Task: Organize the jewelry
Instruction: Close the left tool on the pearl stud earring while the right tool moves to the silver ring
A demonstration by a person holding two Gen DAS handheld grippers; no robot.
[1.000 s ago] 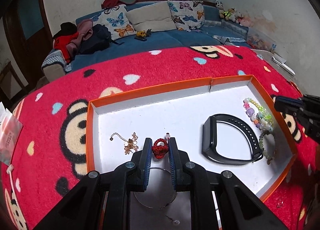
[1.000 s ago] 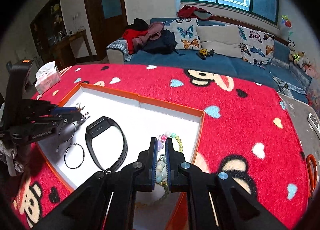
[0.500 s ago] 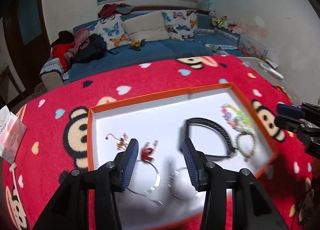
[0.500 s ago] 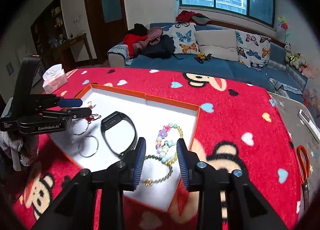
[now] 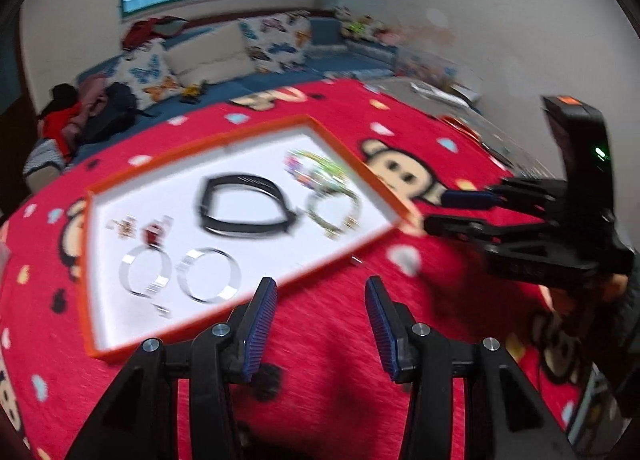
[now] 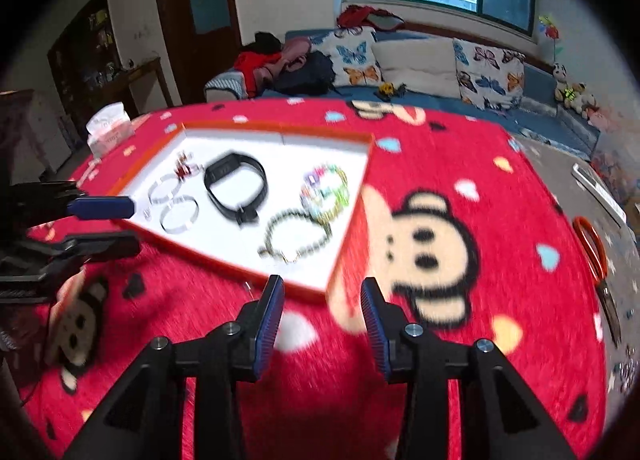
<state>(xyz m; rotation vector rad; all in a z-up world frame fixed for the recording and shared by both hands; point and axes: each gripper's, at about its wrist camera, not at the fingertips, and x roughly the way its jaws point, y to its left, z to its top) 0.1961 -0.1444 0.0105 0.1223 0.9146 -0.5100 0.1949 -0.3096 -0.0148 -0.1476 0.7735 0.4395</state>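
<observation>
Jewelry all lying in the orange tray (image 6: 352,220) on the red monkey blanket (image 6: 480,300).

Left gripper (image 5: 320,318) apart and empty, over bare blanket just outside the tray's near edge. Right gripper (image 6: 322,314) opening, nothing between the blue pads, by the tray's near corner. Inside: black band (image 6: 236,186) in the middle, two silver rings (image 6: 174,202) beside it, colorful bead bracelet (image 6: 324,192) touching a dark bead bracelet (image 6: 294,238), small red charm (image 6: 184,170) near the far side.

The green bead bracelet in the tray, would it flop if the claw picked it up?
Probably. The bead bracelet lies in a loose, uneven loop on the tray, so it looks strung, not stiff, and would likely dangle. Its round beads might slip between flat pads. It looks light.
</observation>
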